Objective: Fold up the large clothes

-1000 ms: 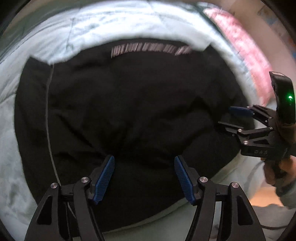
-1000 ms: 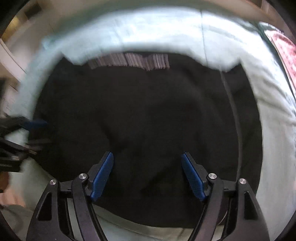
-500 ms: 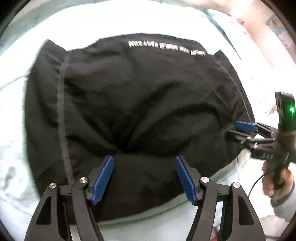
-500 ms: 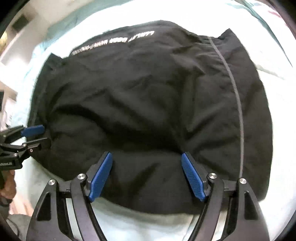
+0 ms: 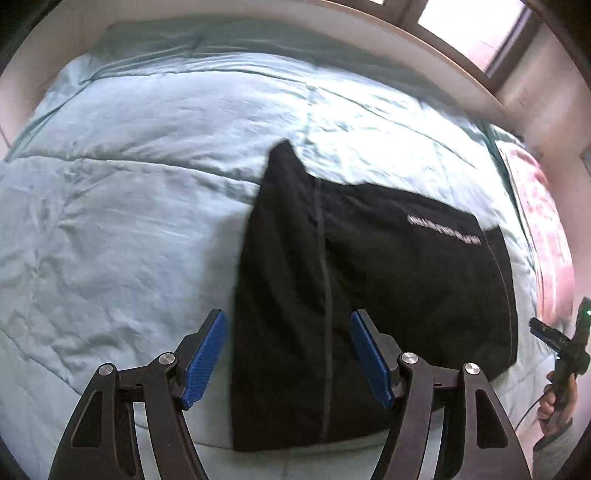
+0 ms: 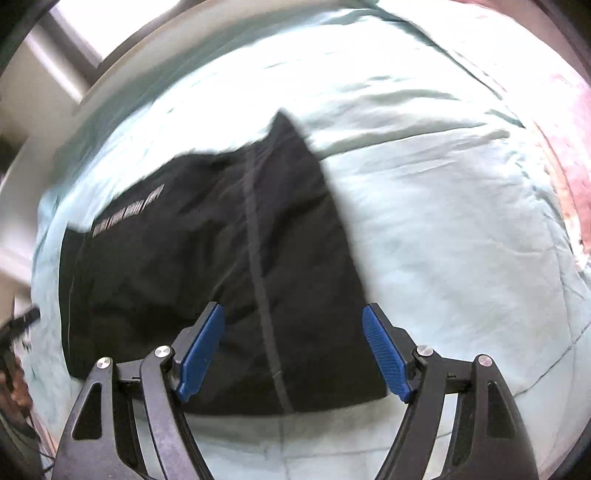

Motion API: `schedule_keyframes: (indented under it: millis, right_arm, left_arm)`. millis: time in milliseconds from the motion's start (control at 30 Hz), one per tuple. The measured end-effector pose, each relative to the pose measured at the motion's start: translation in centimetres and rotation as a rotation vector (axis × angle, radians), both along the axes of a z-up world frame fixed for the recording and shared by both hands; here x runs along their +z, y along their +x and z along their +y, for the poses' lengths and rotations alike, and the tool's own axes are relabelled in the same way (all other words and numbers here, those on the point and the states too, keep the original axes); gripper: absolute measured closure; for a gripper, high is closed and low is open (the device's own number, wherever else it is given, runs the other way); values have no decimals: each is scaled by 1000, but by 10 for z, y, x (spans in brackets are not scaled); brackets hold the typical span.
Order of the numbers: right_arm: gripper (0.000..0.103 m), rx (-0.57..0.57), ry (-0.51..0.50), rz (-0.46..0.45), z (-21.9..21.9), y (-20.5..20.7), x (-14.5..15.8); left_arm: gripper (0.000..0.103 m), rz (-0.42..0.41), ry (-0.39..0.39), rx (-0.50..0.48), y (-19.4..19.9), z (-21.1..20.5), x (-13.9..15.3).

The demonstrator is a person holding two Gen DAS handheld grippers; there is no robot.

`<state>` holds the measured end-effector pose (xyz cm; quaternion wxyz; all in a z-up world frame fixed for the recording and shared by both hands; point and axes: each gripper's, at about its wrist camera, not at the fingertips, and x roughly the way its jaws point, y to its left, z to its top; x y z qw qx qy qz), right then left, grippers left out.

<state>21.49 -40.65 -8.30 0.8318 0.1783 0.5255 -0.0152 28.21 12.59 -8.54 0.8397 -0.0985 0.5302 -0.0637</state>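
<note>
A black folded garment (image 5: 369, 295) with a line of white lettering and a grey seam lies flat on the pale blue quilt (image 5: 129, 221). My left gripper (image 5: 288, 350) hovers open above its left edge, nothing between the blue pads. In the right wrist view the same garment (image 6: 221, 266) fills the left half. There my right gripper (image 6: 293, 354) hangs open over its right edge, holding nothing. The right gripper (image 5: 554, 339) also shows small at the far right of the left wrist view, held by a hand.
The quilt (image 6: 461, 240) covers a wide bed with open cloth on both sides of the garment. A pink patterned cloth (image 5: 546, 221) lies along the bed's right side. A window and pale wall (image 5: 480, 33) stand behind the bed.
Both grippers have pulled back and apart from over the garment's middle, each now over an outer edge. The views have widened and rolled; much more quilt and the window now show.
</note>
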Motion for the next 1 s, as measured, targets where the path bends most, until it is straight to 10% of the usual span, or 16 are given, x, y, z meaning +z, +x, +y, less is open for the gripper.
schedule_keyframes:
  millis: [167, 433, 833, 1000]
  right_arm:
    - [23, -77, 75, -12, -35, 20, -7]
    - [23, -61, 129, 46, -38, 59, -47]
    - [19, 38, 246, 104, -26, 104, -87]
    - [18, 22, 442, 99, -29, 115, -123]
  left_arm:
    - [32, 44, -58, 22, 25, 23, -17]
    - [32, 210, -409, 68, 61, 41, -91]
    - [32, 328, -592, 22, 79, 22, -157]
    - [32, 324, -657, 67, 84, 19, -173]
